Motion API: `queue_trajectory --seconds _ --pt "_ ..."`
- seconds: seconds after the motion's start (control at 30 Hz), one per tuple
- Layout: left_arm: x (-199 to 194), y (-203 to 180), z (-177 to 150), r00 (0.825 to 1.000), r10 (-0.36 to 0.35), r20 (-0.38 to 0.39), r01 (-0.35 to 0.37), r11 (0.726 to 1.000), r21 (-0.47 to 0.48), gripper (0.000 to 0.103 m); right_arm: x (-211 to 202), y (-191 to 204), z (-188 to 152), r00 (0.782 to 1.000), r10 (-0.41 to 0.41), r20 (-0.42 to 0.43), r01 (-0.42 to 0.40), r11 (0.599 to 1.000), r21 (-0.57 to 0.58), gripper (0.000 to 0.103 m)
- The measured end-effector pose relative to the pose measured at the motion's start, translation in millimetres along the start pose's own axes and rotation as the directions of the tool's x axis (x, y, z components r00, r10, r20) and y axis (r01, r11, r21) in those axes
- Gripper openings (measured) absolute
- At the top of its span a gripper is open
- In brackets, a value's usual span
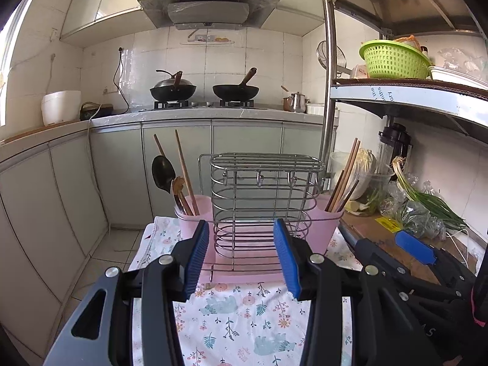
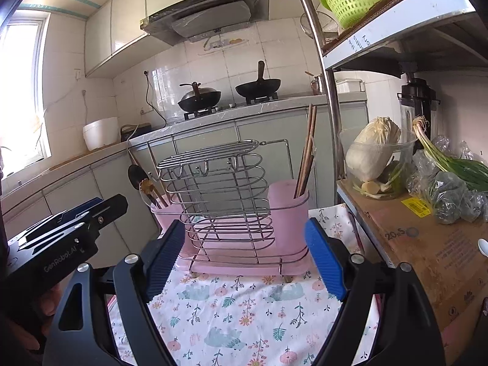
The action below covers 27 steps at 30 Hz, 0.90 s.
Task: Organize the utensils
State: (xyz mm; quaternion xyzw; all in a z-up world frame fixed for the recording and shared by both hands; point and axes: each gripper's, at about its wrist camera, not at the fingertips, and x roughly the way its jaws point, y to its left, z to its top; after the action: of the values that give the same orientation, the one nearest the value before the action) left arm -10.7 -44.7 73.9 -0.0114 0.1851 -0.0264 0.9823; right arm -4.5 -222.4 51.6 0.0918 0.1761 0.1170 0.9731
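Both grippers level, side by side, aimed at a wire utensil rack (image 1: 262, 210) on a floral cloth (image 1: 238, 314). Left gripper (image 1: 241, 257) and right gripper (image 2: 245, 257): jaws wide apart, holding nothing, w/ the rack just ahead. Two pink cups: left cup (image 1: 195, 213) has 2 chopsticks, a black spoon (image 1: 163, 173) & a wooden spoon; right cup (image 2: 288, 199) has several chopsticks.
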Motion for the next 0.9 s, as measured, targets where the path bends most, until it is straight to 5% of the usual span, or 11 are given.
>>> queue_trajectory --seconds 0.43,0.9 --pt "6.4 -3.7 -15.5 0.993 -0.048 -0.104 0.039 0.995 -0.086 0.043 -7.0 -10.7 -10.5 0.999 -0.02 -0.048 0.02 1.0 0.009 0.081" --pt "-8.6 8.7 -26.2 0.988 -0.072 -0.139 0.064 0.996 -0.064 0.043 -19.9 7.3 -20.0 0.998 -0.027 -0.062 0.028 0.999 0.015 0.082"
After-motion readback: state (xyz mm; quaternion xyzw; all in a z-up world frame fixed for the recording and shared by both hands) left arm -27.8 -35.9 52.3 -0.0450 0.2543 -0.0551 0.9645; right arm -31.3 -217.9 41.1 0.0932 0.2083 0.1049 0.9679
